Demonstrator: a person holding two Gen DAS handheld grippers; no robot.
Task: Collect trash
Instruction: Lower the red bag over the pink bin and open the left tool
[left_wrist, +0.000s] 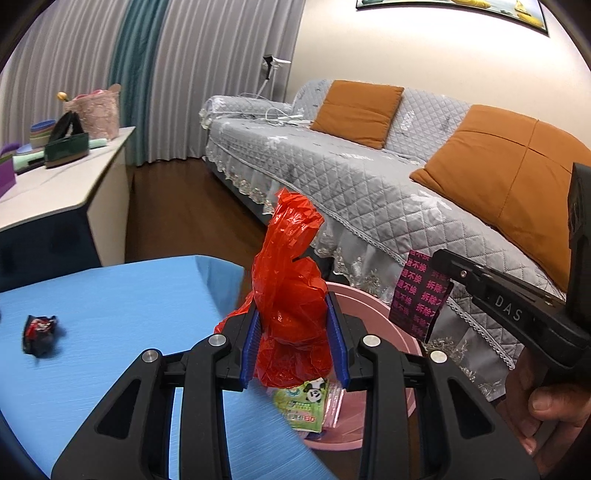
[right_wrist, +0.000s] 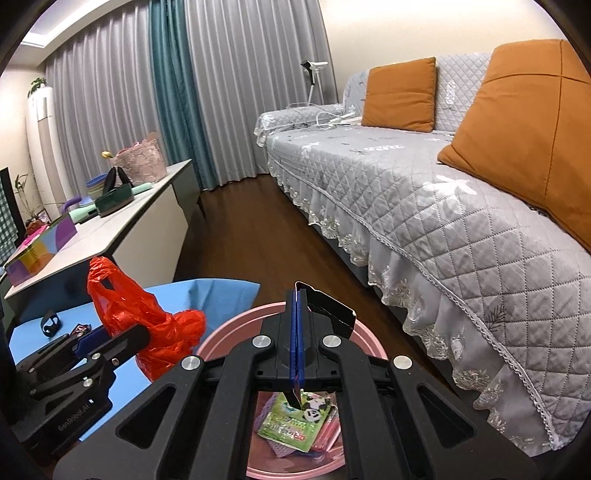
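Left claw (left_wrist: 293, 328): nearest my lens; its blue pads (left_wrist: 250, 341) pinch a crumpled red plastic bag (left_wrist: 291, 295) from both sides, the bag standing up above the fingertips and bulging below them.
Right claw (right_wrist: 297, 332): pressed together on a dark wrapper (right_wrist: 330, 308), which sticks out to the right of the closed pads; from the left wrist view I see the same wrapper (left_wrist: 419, 295) hanging from the claw tip, printed with pink characters (too small for me to read).
Hand (left_wrist: 546, 413): fingers wrap the right claw's grip at the lower right edge of the left view.
Pink bin (right_wrist: 236, 325): on the floor beside the bench, directly under both claws; inside I see a green packet with a panda (right_wrist: 299, 421) and a pink piece (right_wrist: 327, 430) beside it.
Bench (left_wrist: 92, 332): covered in blue cloth; a small crumpled red-and-black wrapper (left_wrist: 40, 334) lies on it, well apart from the bin.
Black ring-shaped object (right_wrist: 49, 325): on the bench's far side in the right view (I cannot tell what it is).
Sofa (right_wrist: 424, 192): grey quilted cover with lace hem, two orange cushions (right_wrist: 400, 94) against its back, just beyond the bin.
Side cabinet (right_wrist: 122, 229): white-topped, carrying a pink bag (right_wrist: 142, 158), stacked bowls (right_wrist: 95, 186) and a coloured box (right_wrist: 37, 253).
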